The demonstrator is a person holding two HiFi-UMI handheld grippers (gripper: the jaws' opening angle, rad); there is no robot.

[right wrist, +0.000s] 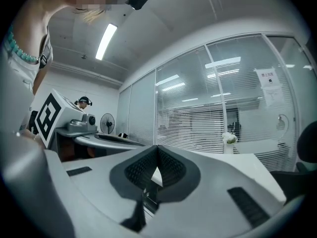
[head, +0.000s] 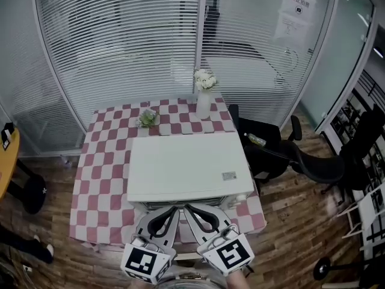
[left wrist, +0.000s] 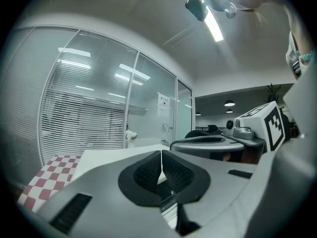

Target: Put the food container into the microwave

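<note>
A white microwave [head: 186,164] stands on the table with the red-and-white checked cloth [head: 99,173], and only its flat top shows. No food container shows in any view. My left gripper [head: 175,208] and right gripper [head: 187,208] hover side by side at the microwave's front edge, tips almost touching each other. Both are shut with nothing between the pads. The left gripper view has its jaws [left wrist: 161,153] meeting over the white top [left wrist: 114,155]. The right gripper [right wrist: 157,148] looks level across the same top [right wrist: 247,165].
A white vase of flowers [head: 204,98] and a small green plant [head: 147,119] stand behind the microwave. Black office chairs [head: 301,158] sit to the right, one with a bottle [head: 255,139] on it. Glass walls with blinds close the back. A yellow table edge [head: 6,161] is at far left.
</note>
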